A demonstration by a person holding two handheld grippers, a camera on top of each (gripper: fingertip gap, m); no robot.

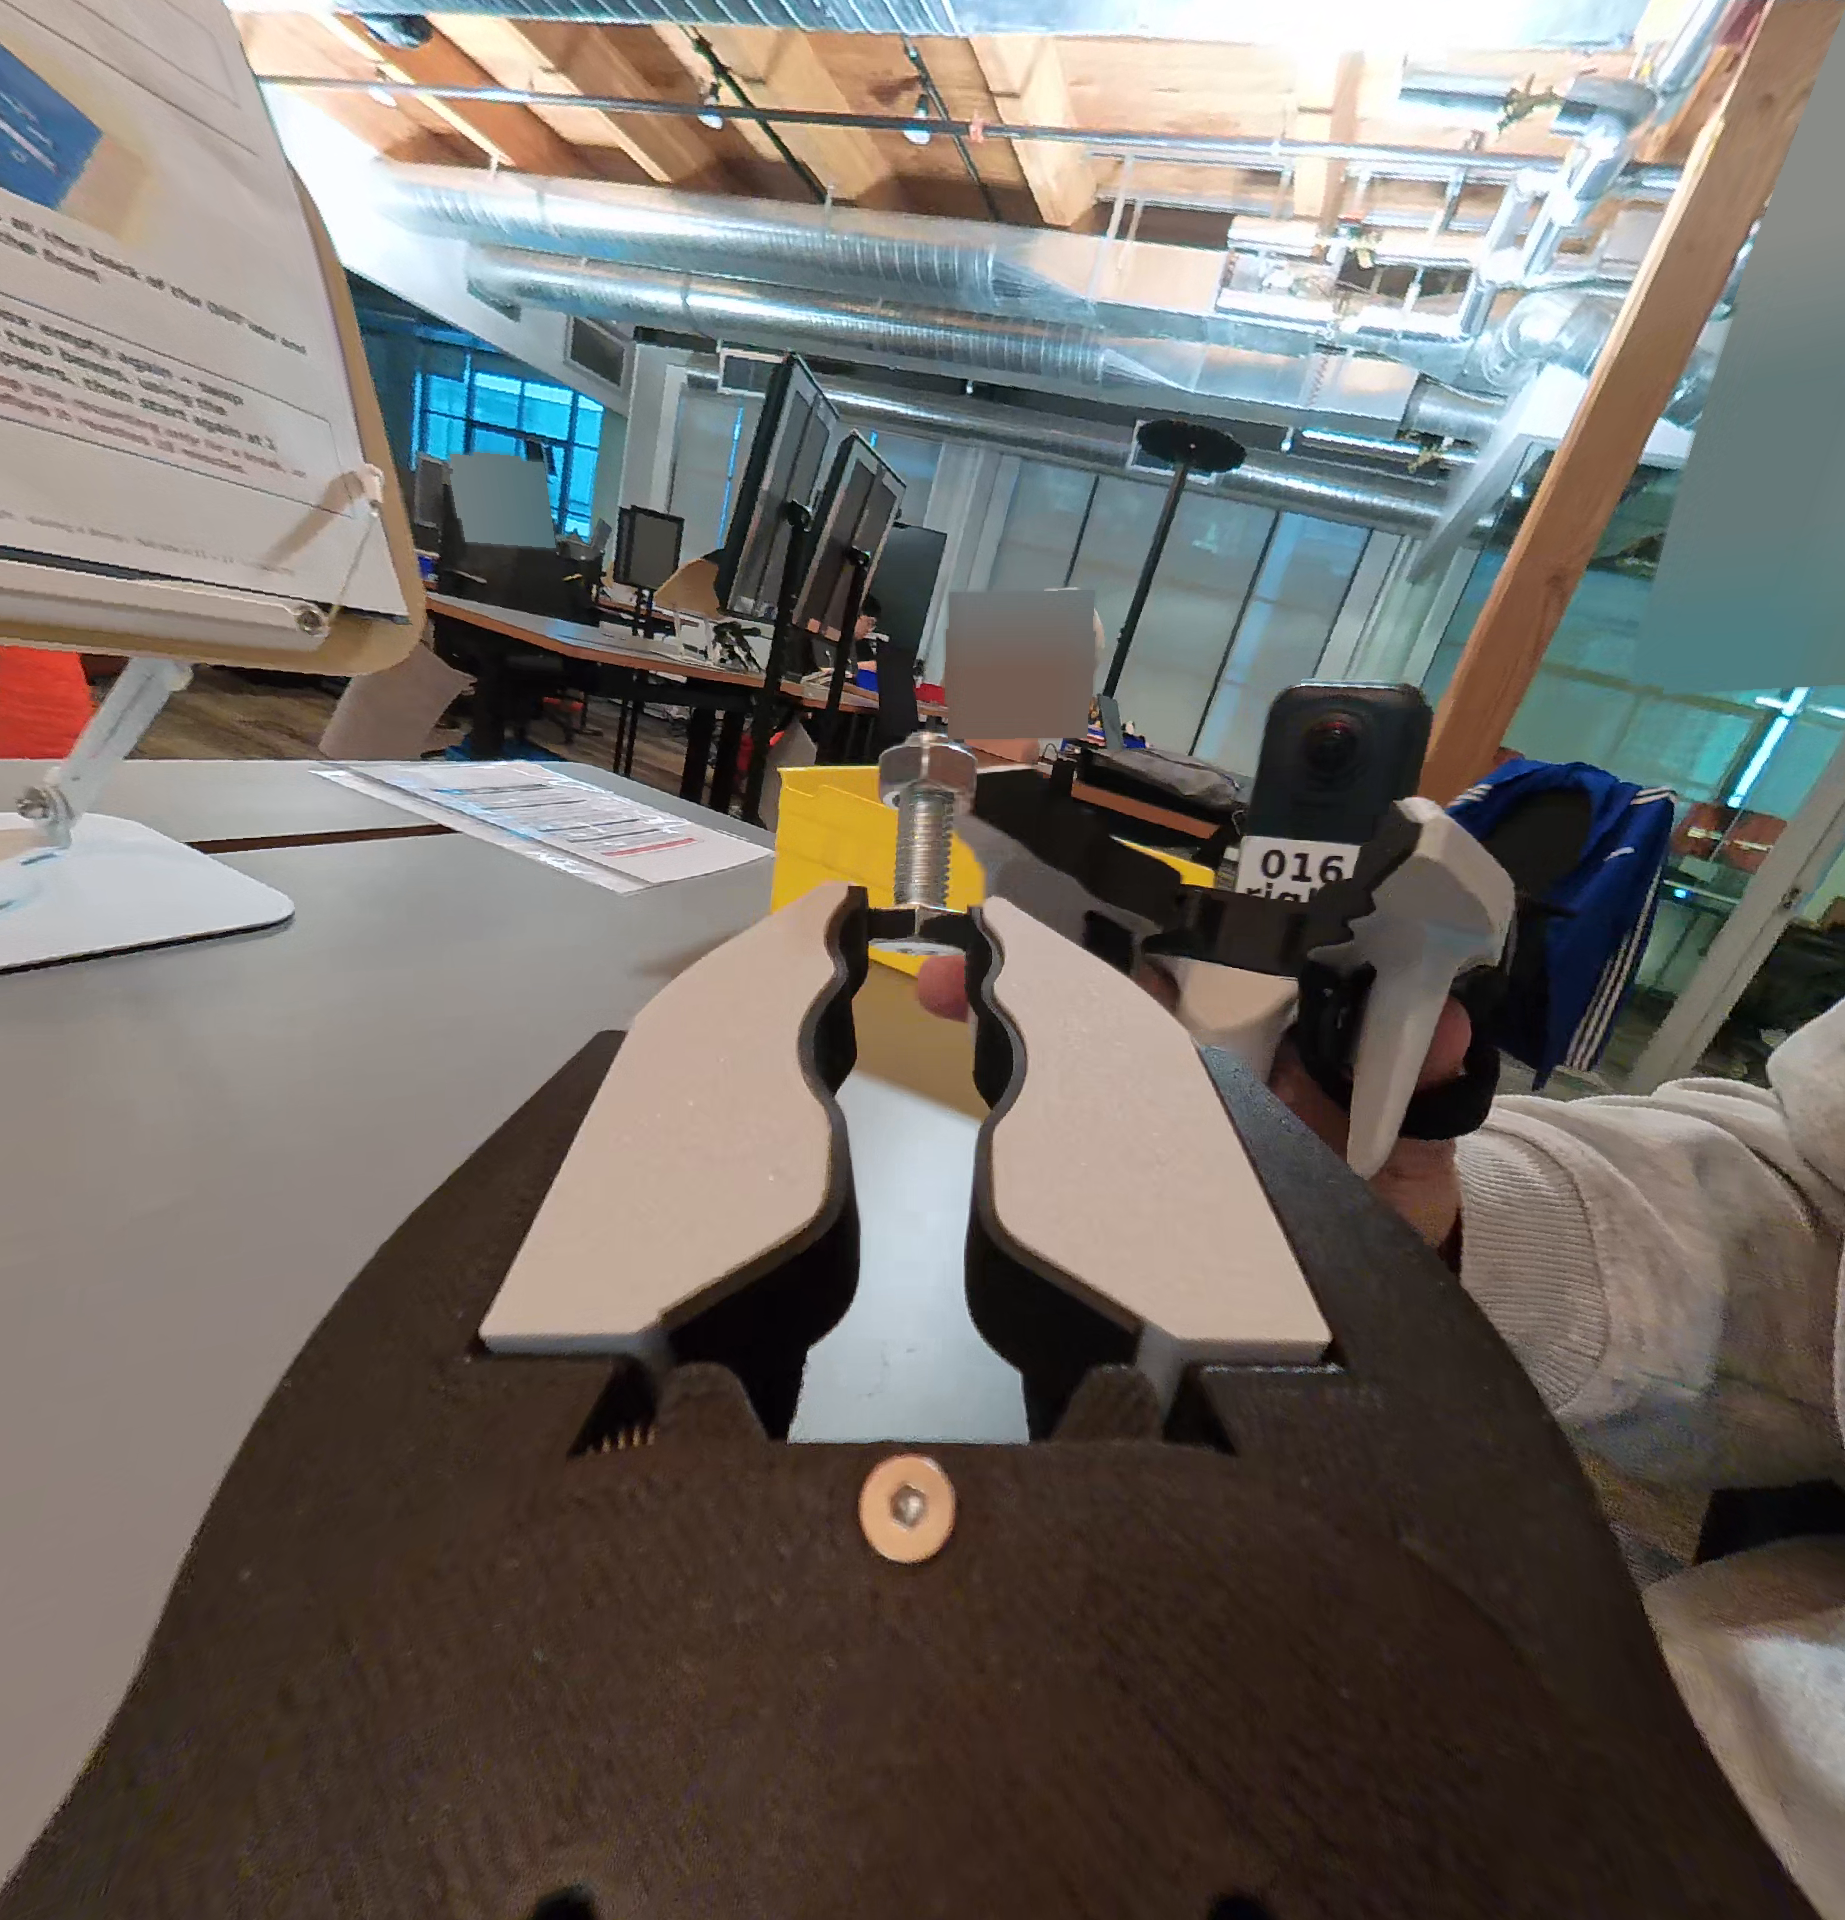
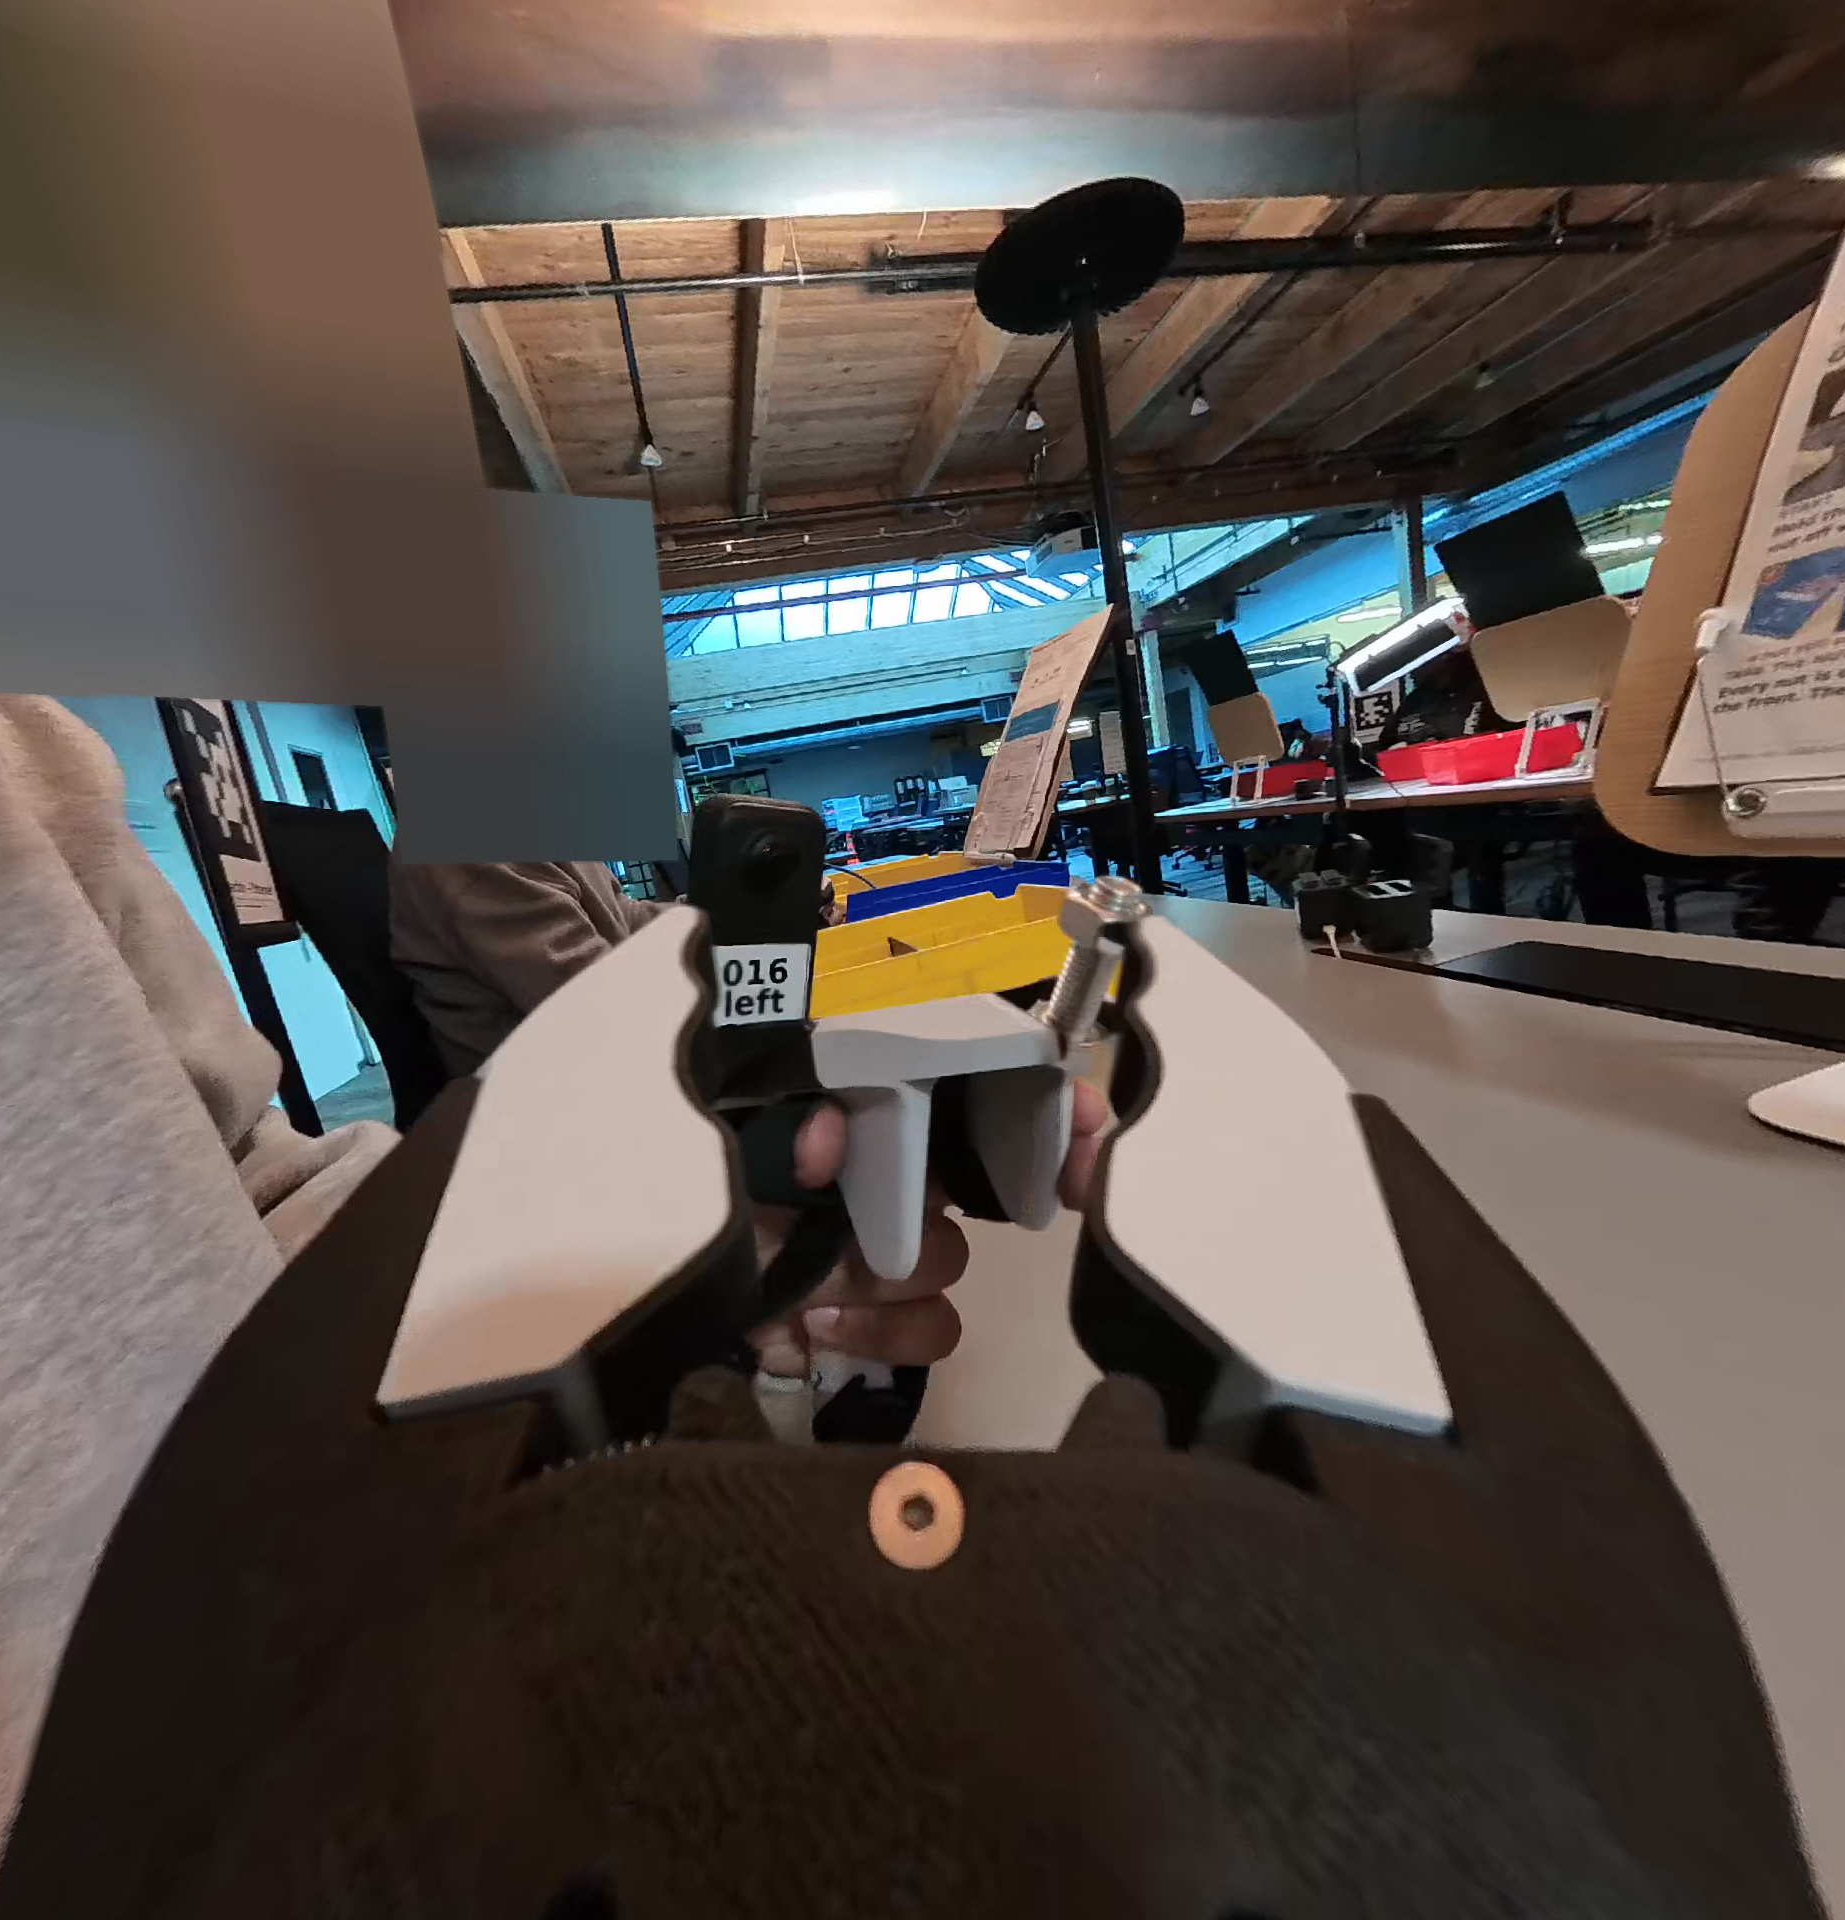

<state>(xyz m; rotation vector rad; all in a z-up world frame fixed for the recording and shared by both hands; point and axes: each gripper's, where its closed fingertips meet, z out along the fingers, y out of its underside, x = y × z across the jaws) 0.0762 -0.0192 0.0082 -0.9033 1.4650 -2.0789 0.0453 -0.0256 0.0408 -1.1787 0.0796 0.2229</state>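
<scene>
Gripping the head end of a steel bolt (image 1: 923, 847) between its fingertips, the left tool (image 1: 916, 914) is narrowed onto the part in the left wrist view. The bolt stands upright above the tips, threaded shank exposed, with a nut (image 1: 926, 769) at its top end. The right tool (image 1: 1011, 831) enters from the right, one grey finger reaching to the nut; whether it touches cannot be told from this view. A hand (image 1: 1417, 1049) in a grey sleeve holds that unit, which carries a black camera (image 1: 1339, 769). A yellow bin (image 1: 824, 831) sits on the grey desk (image 1: 326, 1039) just beyond the bolt. A document stand (image 1: 118, 416) with a white base occupies the far left, and a laminated sheet (image 1: 544, 821) lies flat on the desk to the left of the bin.

In the right wrist view, the right tool (image 2: 918, 945) is spread wide, holding nothing. The bolt (image 2: 1084, 971) leans against its right finger (image 2: 1209, 1091) near the tip, nut (image 2: 1103, 902) uppermost. The left tool (image 2: 1074, 1039) lies crosswise between the right tool's fingers, clamping the bolt's lower end. A hand (image 2: 876, 1299) holds its handle. Yellow and blue bins (image 2: 939, 925) lie beyond, on the desk (image 2: 1520, 1195).
</scene>
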